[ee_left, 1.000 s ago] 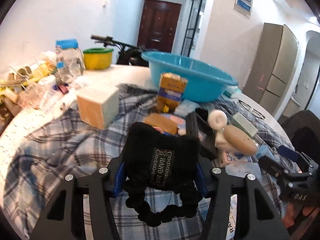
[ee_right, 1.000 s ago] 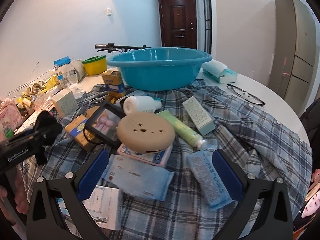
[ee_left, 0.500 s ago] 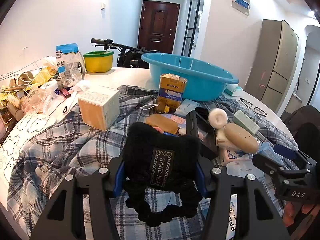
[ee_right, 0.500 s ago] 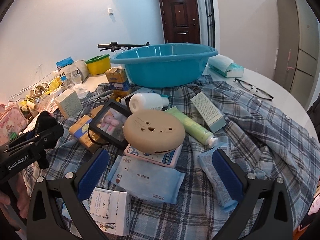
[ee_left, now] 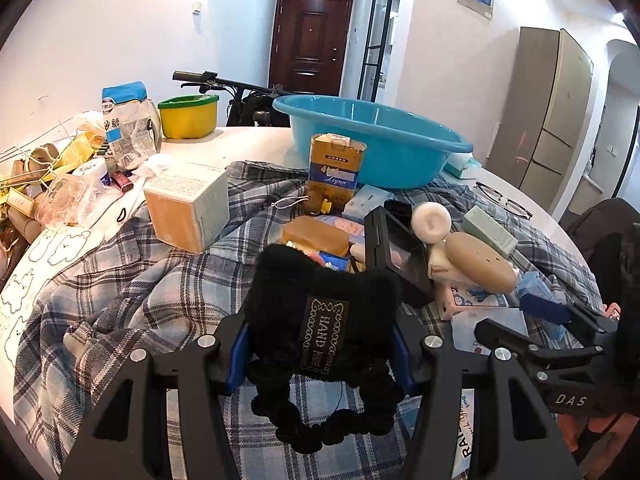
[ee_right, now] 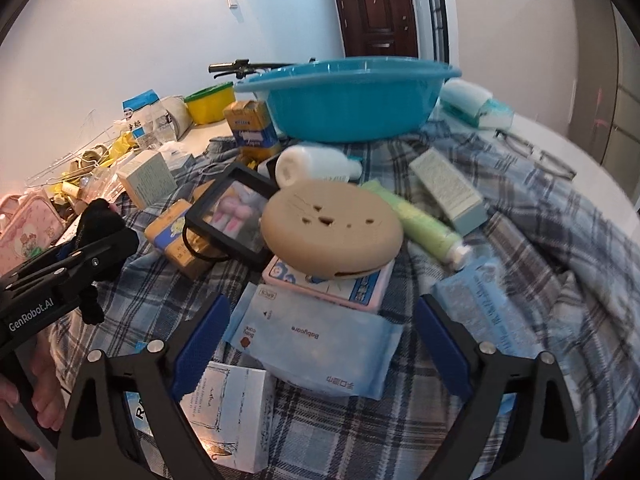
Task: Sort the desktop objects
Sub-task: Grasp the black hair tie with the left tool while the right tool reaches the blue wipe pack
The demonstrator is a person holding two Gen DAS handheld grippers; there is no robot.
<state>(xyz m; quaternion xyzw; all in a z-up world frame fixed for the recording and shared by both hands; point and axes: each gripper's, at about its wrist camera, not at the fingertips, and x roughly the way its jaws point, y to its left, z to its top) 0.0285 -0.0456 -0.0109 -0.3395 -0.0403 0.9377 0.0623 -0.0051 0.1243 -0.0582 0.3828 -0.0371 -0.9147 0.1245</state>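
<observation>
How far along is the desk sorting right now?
Barely started: the blue basin looks empty. In hand: the left gripper clamps a black knitted piece; the right gripper, jaws just narrowing, straddles a wipes pack. Left: round beige case, green tube, boxes.

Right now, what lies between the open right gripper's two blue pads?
In the right wrist view, a pale blue Babycare wipes pack lies between the right gripper's pads, untouched.

Black claws [ee_left: 320, 354], blue pads [ee_right: 440, 346], silver screws

basin [ee_right: 352, 108]: blue | cloth [ee_right: 540, 240]: blue-grey plaid | pouch [ee_left: 320, 320]: black, perhaps knitted
</observation>
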